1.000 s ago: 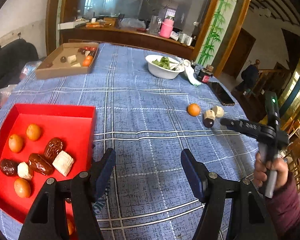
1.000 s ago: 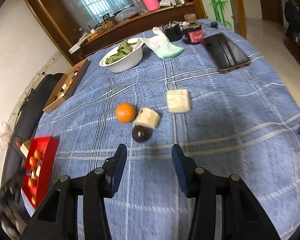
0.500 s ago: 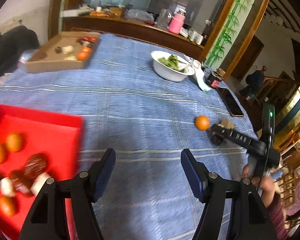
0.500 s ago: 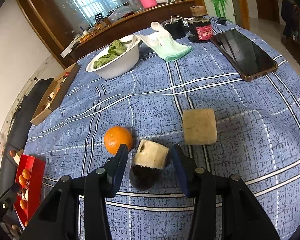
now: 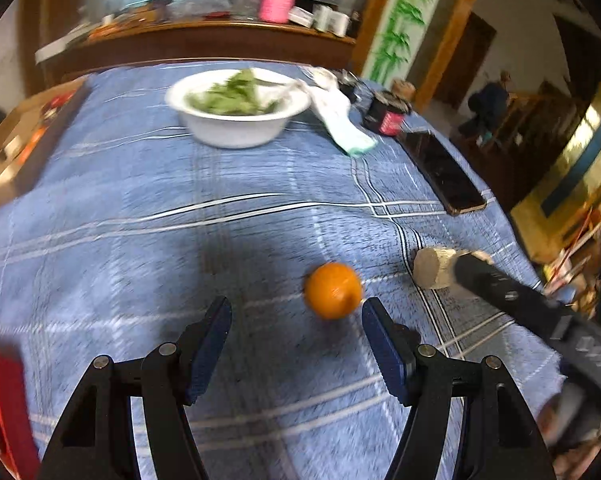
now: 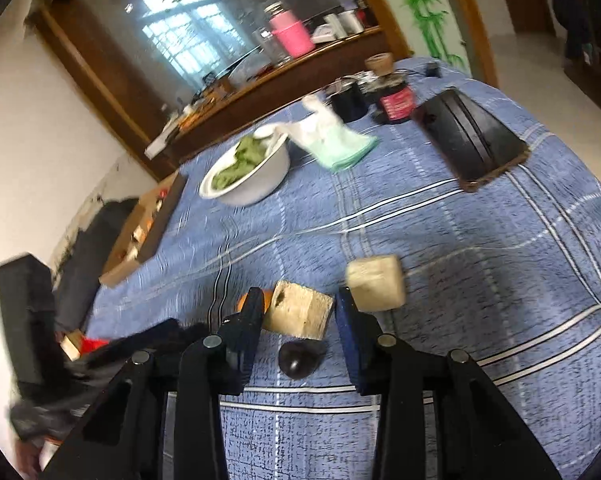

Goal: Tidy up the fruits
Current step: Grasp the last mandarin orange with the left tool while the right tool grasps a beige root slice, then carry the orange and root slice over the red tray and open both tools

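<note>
Three loose pieces lie by the right gripper (image 6: 296, 312): a pale cut block (image 6: 298, 316) sits between its jaws, which have just been closing, though contact is not clear; a dark round fruit (image 6: 298, 362) lies just under the block; a second pale block (image 6: 376, 288) rests beside the right finger. One orange (image 5: 332, 290) lies on the cloth just ahead of the left gripper (image 5: 296, 340), nearer its right finger, jaws standing apart and empty. Blue checked tablecloth (image 5: 180, 220) covers the table. Farther off: white bowl (image 5: 236, 112) of greens, pale cloth (image 5: 342, 120), dark jar (image 5: 386, 114), phone (image 5: 440, 172), cardboard box (image 6: 144, 232), red tray (image 5: 0, 400). Wooden sideboard (image 5: 204, 44) with pink cup (image 5: 274, 2) stands behind.
</note>
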The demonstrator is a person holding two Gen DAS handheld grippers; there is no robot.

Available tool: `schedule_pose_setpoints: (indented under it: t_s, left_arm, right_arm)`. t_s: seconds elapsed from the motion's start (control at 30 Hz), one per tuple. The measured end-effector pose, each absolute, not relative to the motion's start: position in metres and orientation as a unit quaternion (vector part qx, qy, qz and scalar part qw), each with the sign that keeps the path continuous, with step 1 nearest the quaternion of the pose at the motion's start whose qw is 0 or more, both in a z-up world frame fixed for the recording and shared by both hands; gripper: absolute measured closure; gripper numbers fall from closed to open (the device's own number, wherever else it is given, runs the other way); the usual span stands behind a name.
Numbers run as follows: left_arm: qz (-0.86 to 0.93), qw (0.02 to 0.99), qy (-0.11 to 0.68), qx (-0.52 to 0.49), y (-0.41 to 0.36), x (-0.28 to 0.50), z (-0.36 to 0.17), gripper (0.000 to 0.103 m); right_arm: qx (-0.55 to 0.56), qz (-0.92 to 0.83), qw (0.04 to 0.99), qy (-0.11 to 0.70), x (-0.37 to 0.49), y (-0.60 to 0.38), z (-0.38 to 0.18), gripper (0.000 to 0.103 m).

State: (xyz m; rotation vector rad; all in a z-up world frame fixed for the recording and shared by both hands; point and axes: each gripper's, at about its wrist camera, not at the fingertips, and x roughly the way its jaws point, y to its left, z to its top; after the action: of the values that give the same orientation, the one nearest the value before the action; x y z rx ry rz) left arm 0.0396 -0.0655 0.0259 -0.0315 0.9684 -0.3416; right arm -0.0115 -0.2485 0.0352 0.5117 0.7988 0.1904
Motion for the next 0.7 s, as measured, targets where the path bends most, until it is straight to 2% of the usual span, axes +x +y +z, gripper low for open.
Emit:
schedule_pose_setpoints:
  t_s: [0.1,0.13,0.17,0.2,0.23,0.43,0.7]
  left_arm:
    - [-0.172,0.873,0.456,0.018,-0.084,0.048,0.02,0.033]
    - [-0.173,0.875,0.451,0.031,-0.089,0.05,0.019,0.037]
    - [-0.174,0.875,0.45,0.035,-0.092,0.052,0.017,0.044]
    - [-0.178,0.873,0.454,0.037,-0.094,0.054,0.014,0.062]
    - [-0.185,0.868,0.46,0.033,-0.095,0.056,0.012,0.067]
    - [-0.176,0.877,0.444,0.049,-0.091,0.039,0.017,0.068]
    - [-0.157,0.891,0.425,-0.031,-0.021,-0.01,0.049,0.068]
  right_arm:
    - [0.271,0.092,0.879,0.383,-0.01,-0.26,0.035,0.068]
    - [0.273,0.09,0.879,0.382,-0.01,-0.262,0.035,0.068]
    - [0.273,0.09,0.879,0.382,-0.01,-0.262,0.036,0.068]
    - [0.272,0.091,0.878,0.382,-0.009,-0.262,0.036,0.068]
    - [0.271,0.093,0.878,0.384,-0.008,-0.261,0.036,0.068]
    - [0.253,0.096,0.881,0.387,-0.007,-0.254,0.035,0.068]
    - [0.24,0.1,0.884,0.389,-0.008,-0.246,0.033,0.068]
